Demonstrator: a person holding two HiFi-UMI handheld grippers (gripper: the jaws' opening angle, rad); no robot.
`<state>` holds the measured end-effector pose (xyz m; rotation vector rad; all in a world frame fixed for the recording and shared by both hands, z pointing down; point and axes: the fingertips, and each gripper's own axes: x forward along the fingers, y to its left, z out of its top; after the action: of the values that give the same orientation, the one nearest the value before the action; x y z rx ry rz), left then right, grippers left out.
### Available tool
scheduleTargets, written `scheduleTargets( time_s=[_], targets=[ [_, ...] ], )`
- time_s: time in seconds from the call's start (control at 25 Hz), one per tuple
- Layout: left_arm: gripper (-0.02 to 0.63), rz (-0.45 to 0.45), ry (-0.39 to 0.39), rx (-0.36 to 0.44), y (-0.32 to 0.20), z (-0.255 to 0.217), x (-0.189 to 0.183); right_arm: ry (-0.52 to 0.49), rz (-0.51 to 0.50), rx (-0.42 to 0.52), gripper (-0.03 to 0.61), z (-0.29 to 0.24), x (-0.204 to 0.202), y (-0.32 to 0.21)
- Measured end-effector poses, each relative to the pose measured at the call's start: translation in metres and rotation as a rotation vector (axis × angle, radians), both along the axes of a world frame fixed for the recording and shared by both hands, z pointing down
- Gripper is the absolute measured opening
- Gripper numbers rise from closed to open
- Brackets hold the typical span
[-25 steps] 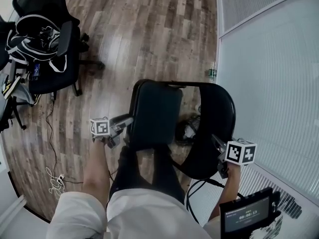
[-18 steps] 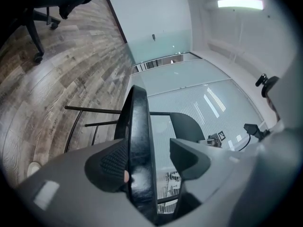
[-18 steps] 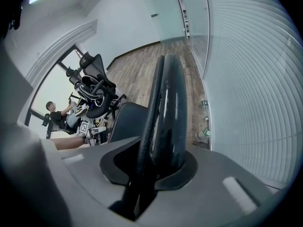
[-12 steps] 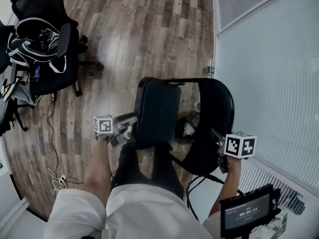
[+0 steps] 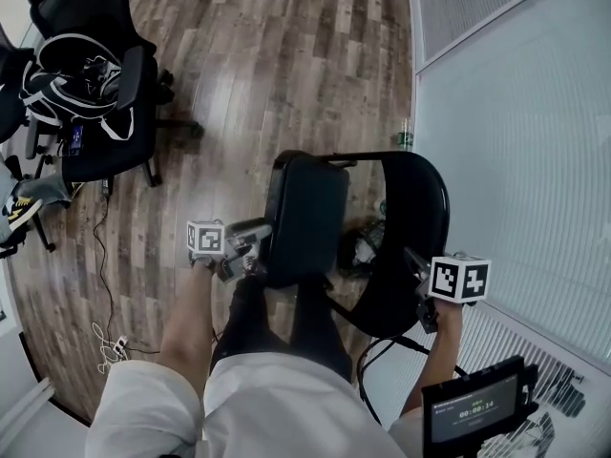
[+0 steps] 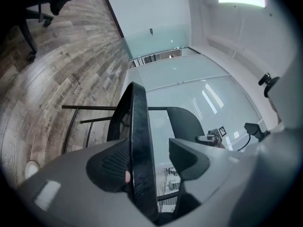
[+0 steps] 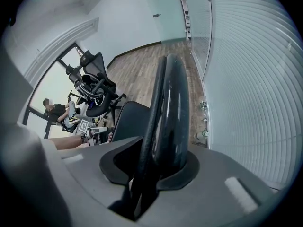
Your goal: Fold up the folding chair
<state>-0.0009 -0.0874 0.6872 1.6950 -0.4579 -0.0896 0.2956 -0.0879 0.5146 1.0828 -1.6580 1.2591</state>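
head view | left claw (image 5: 256,253) open round seat (image 5: 305,218) | right claw (image 5: 418,275) clamps backrest (image 5: 415,208) | wall (image 5: 516,160) beside | office chair (image 5: 95,113) apart

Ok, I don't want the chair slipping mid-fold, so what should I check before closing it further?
1. Right gripper clamped on the black padded backrest: ok.
2. Left gripper clamped on the black padded seat: not ok. One pad touches its edge and the other stands off.
3. Seat tipped up toward the backrest: ok, with a gap between them.
4. Feet planted on the wooden plank floor: cannot tell, hidden under the seat.
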Motion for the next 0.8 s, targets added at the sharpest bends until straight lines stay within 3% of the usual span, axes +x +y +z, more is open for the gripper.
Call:
scheduleTargets(
  time_s=[0.36, 0.8],
  targets=[
    [0.202, 0.069, 0.123, 0.038, 0.005, -0.026, 0.038, 0.033, -0.010, 0.003, 0.081, -0.019, -0.004, 0.003],
    [0.207, 0.141, 0.141, 0.056, 0.009, -0.035, 0.063, 0.045, -0.019, 0.005, 0.098, -0.031, -0.013, 0.003]
  ],
)
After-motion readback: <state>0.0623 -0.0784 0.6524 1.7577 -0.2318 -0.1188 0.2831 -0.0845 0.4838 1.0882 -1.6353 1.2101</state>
